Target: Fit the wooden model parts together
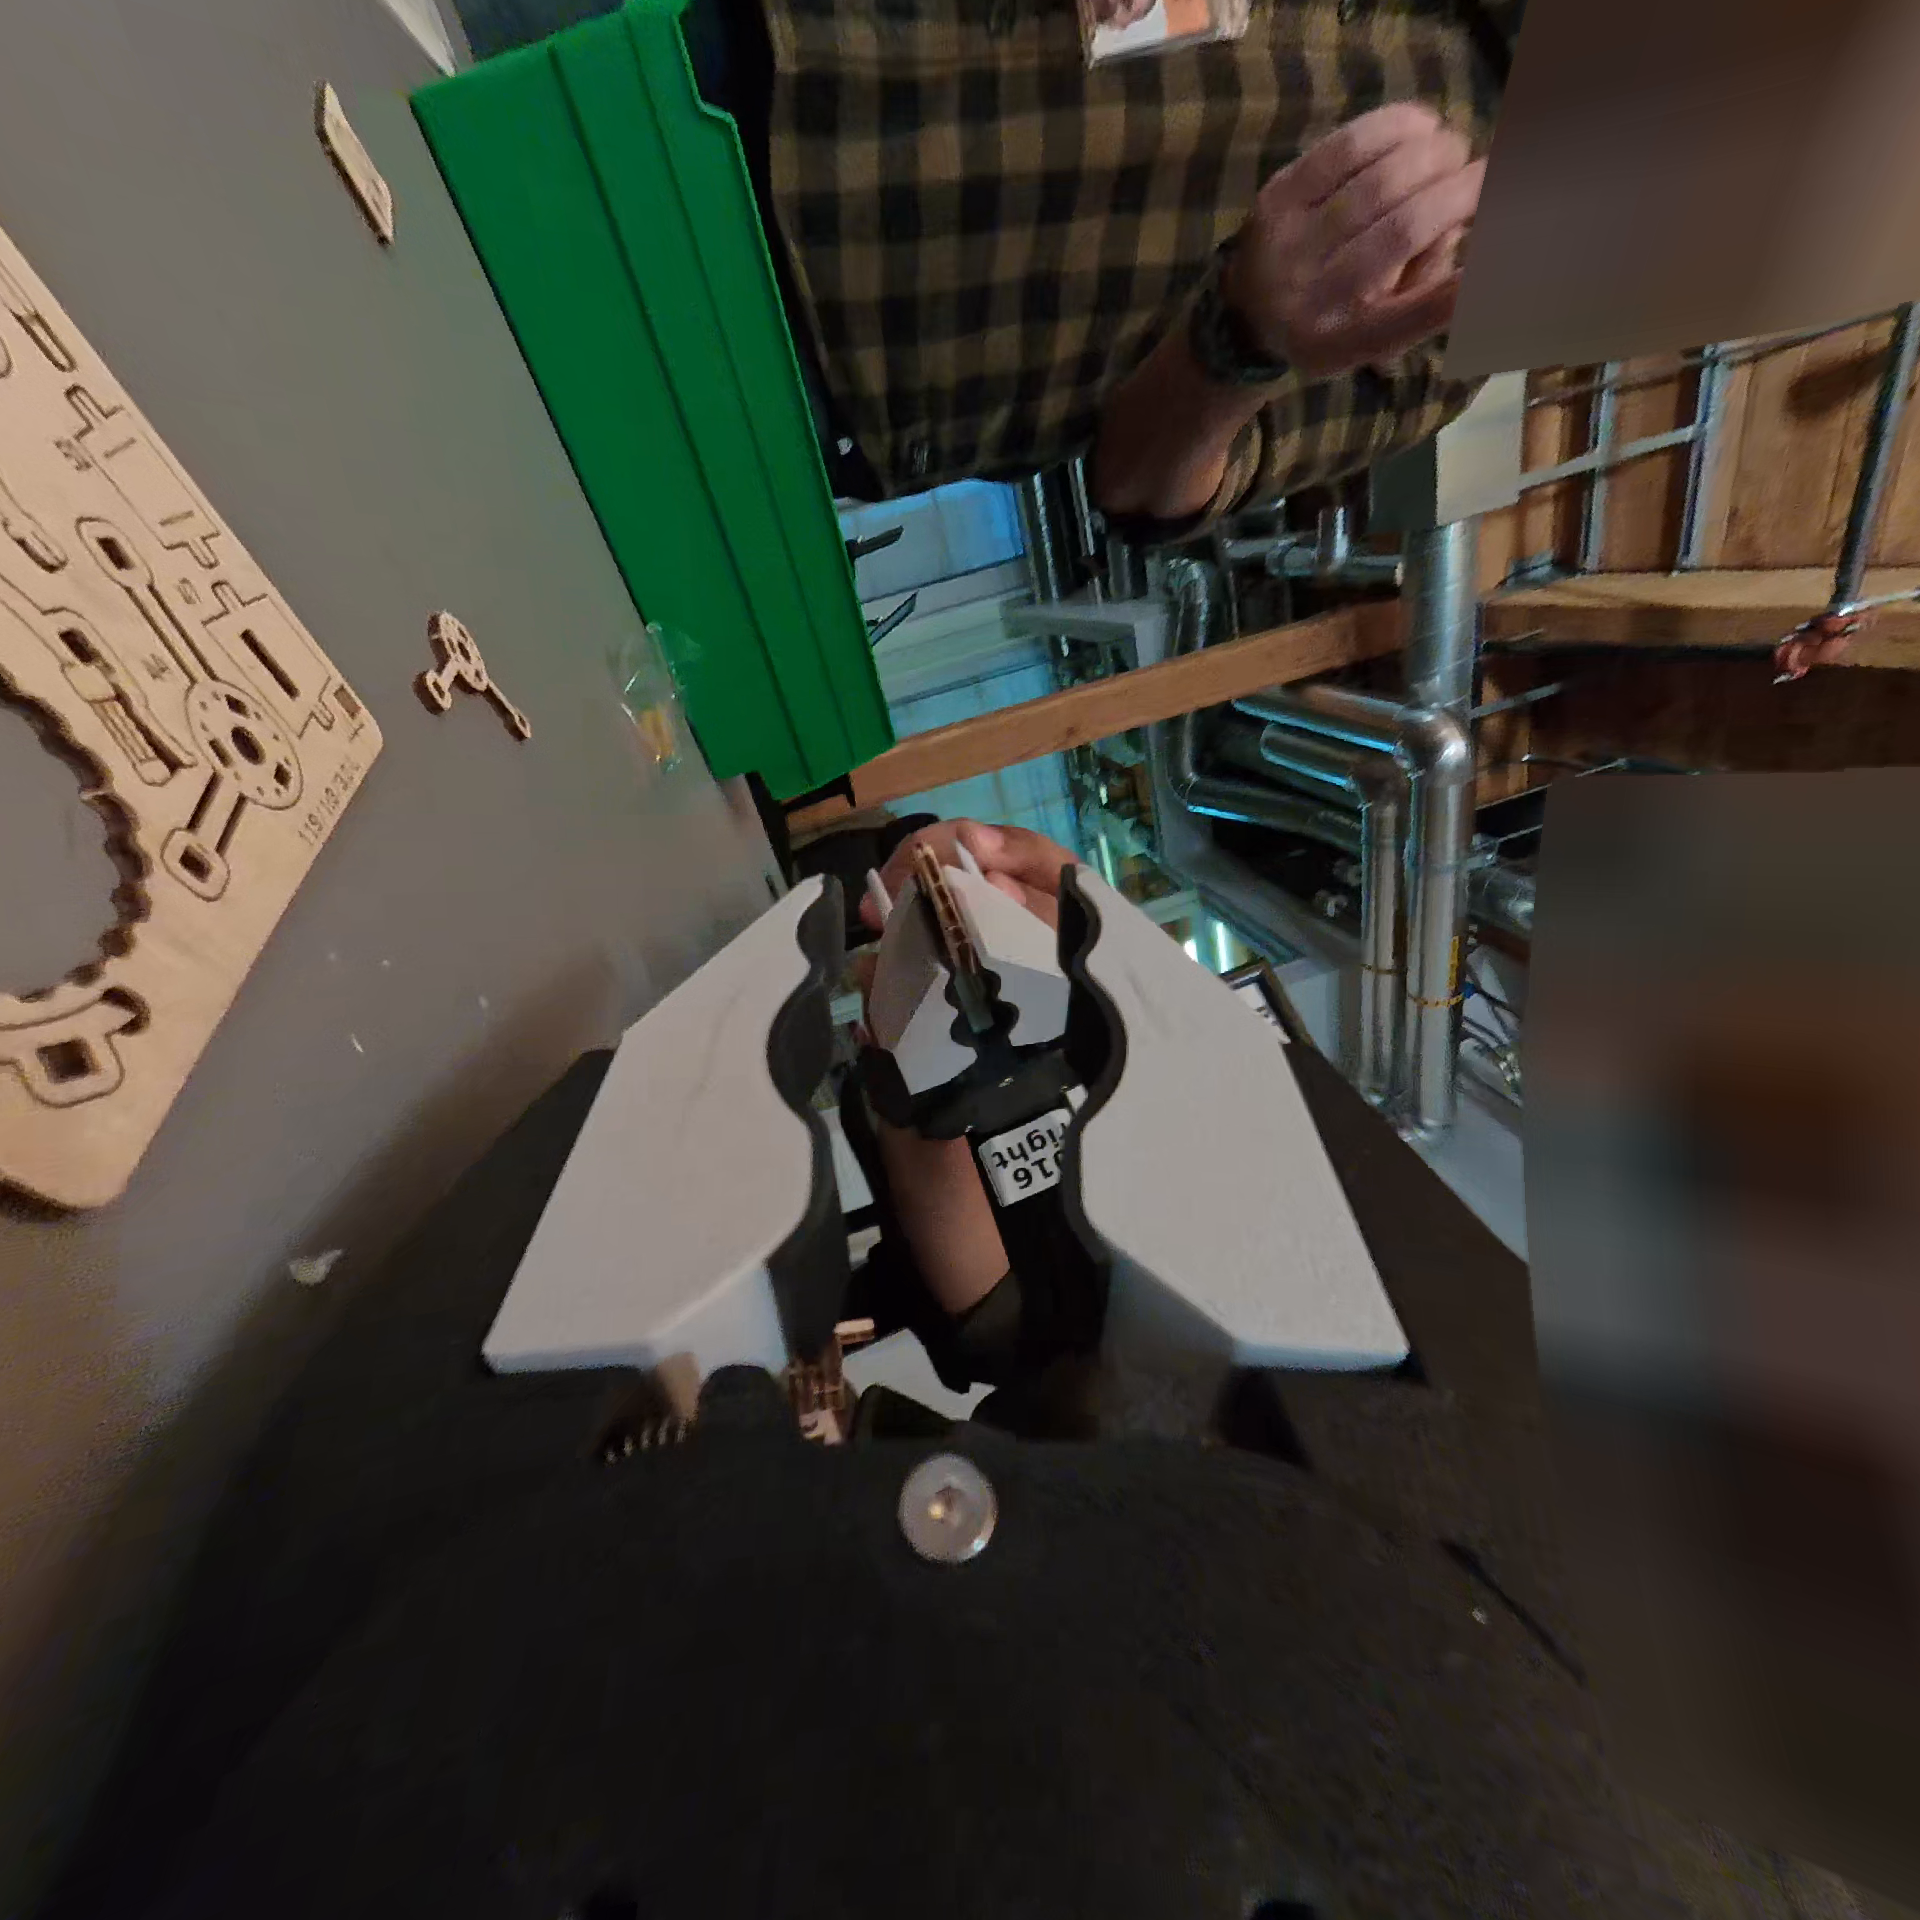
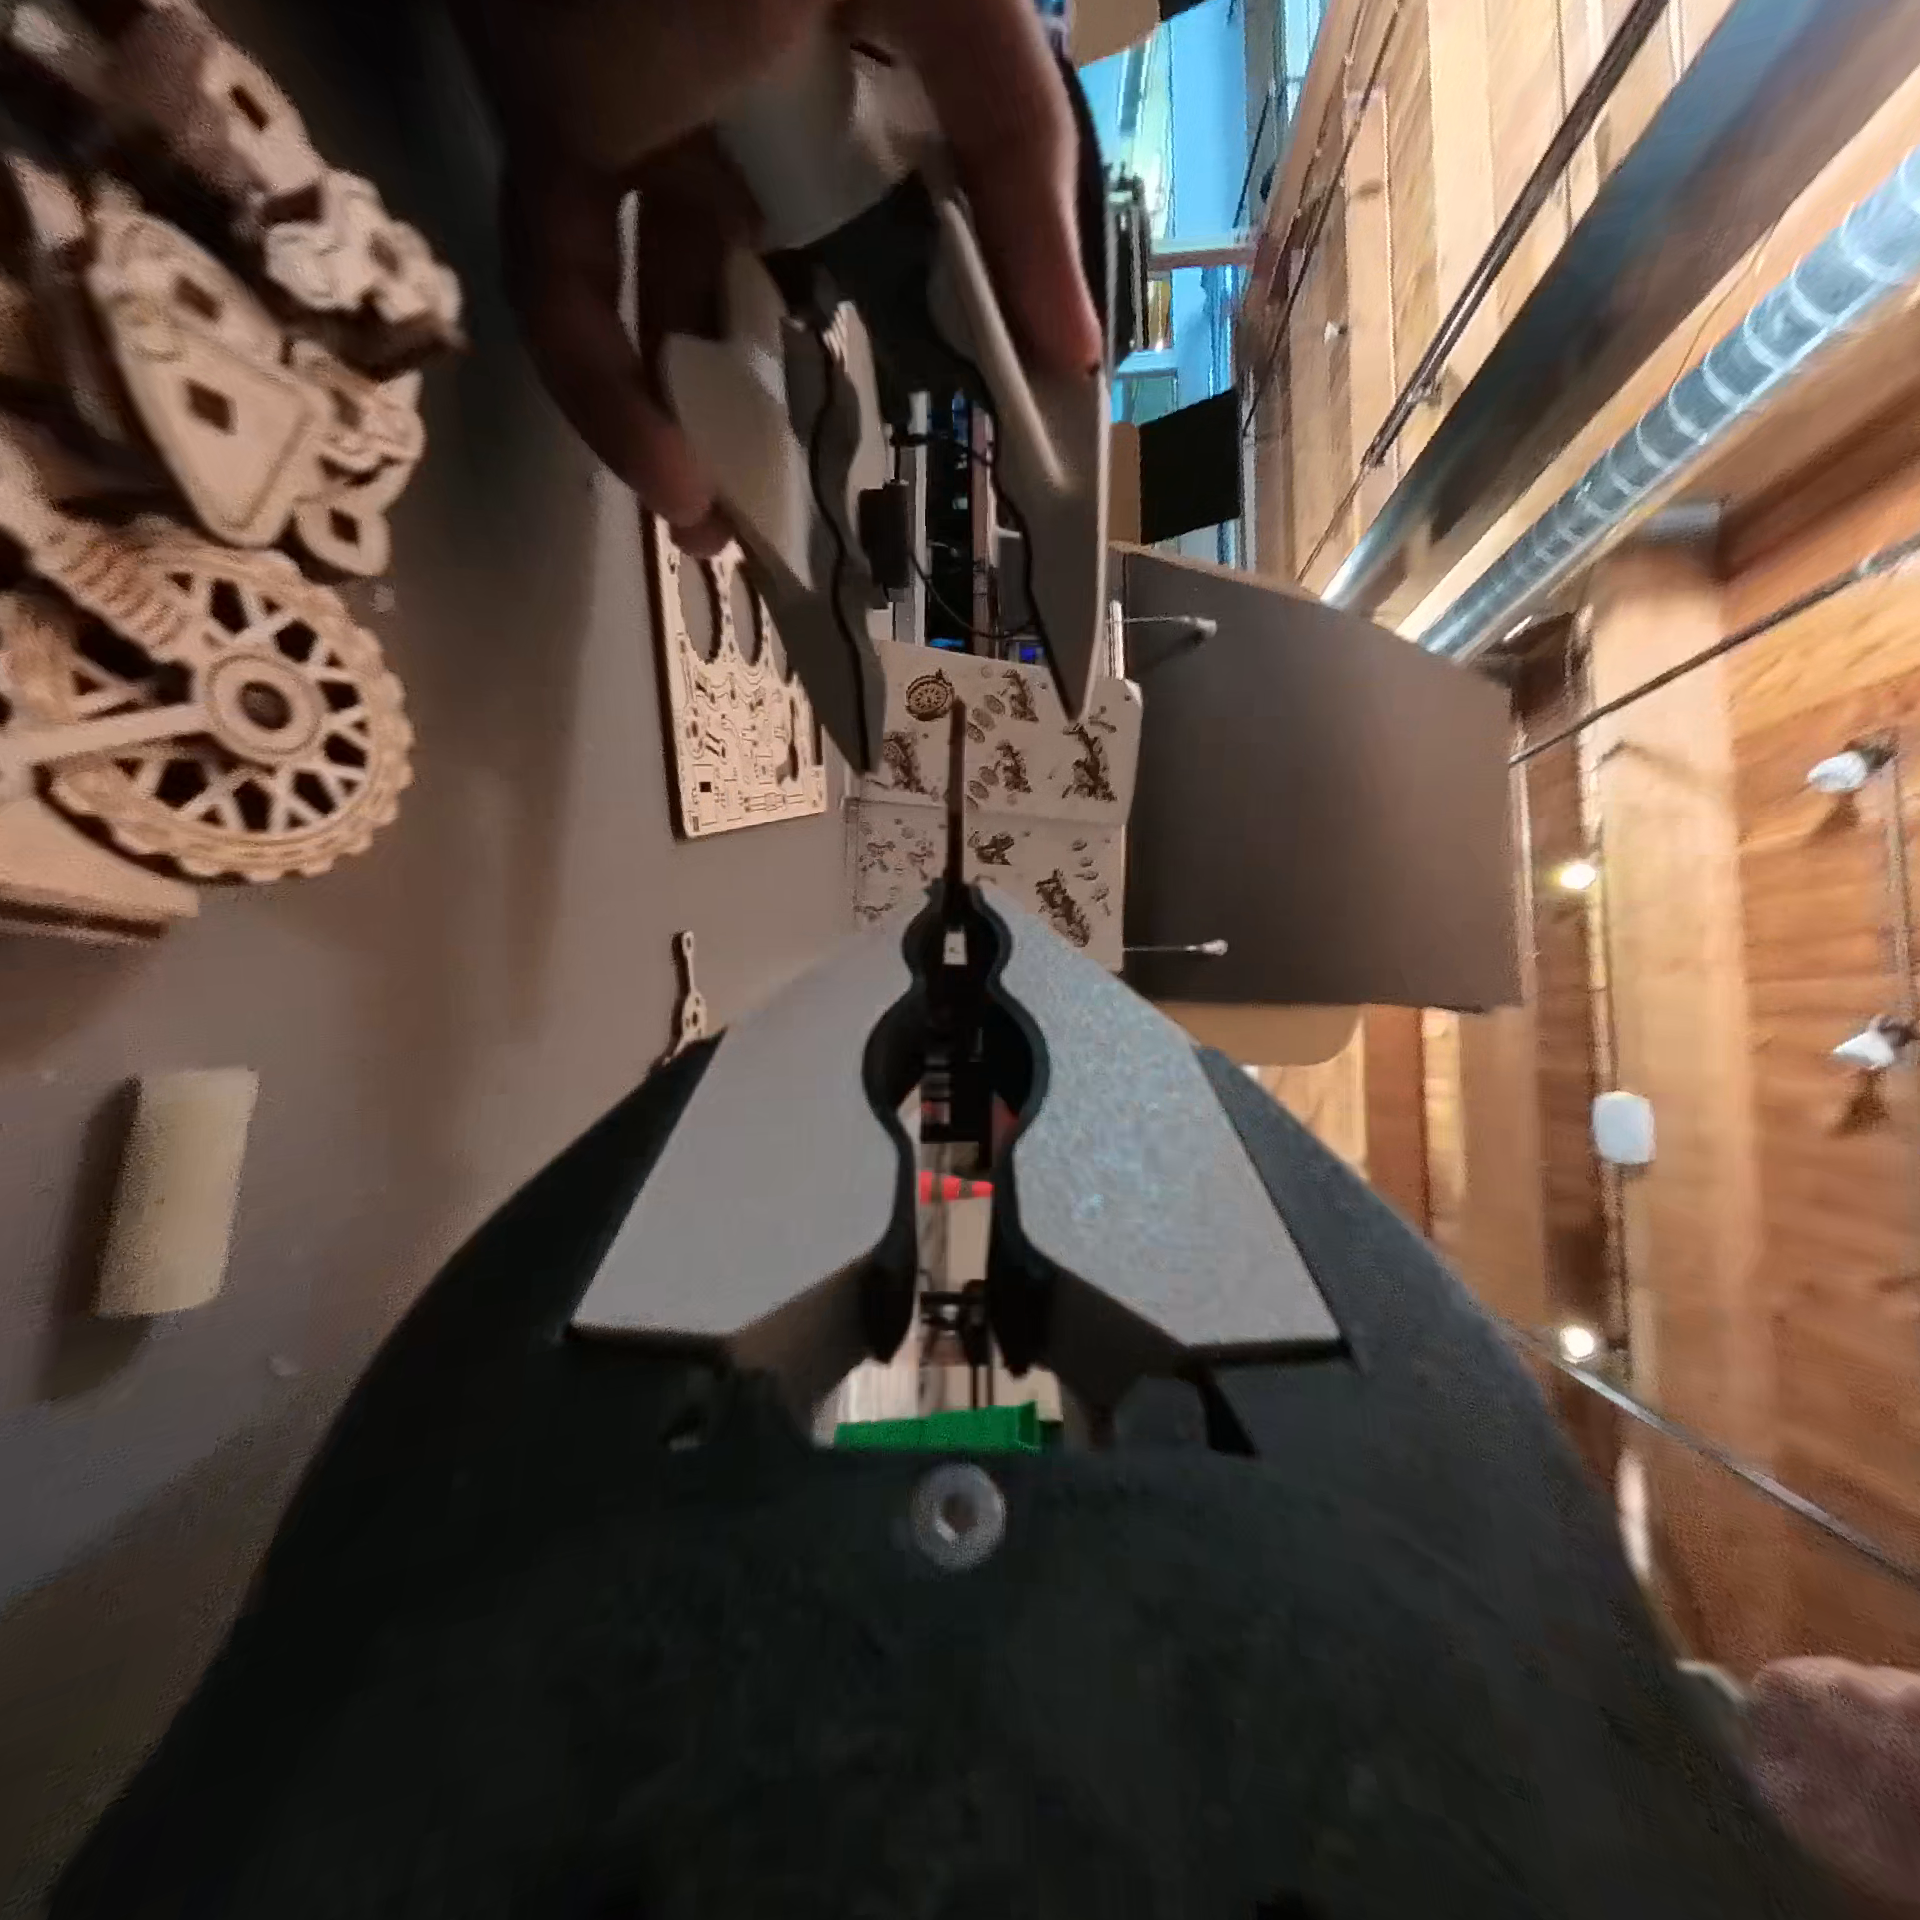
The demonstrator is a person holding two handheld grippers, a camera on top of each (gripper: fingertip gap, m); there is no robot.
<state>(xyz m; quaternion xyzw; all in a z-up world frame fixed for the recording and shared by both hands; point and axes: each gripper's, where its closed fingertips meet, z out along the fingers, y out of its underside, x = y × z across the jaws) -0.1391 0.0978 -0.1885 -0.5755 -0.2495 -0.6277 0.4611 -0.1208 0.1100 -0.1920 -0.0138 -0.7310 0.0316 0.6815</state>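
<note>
Both grippers raised beside a grey table, one holding a thin wooden part.

The right gripper is clamped on a flat wooden part, seen edge-on as a dark sliver projecting from the wavy black pads; in the left wrist view the same part shows a pale, notched laser-cut edge. The left gripper is spread wide and holds nothing, its matte white fingers framing the right one. On the smooth grey table lie a perforated plywood sheet, a loose toothed piece and a glossy green bin. A partly built assembly with spoked gears lies apart on the same surface.
</note>
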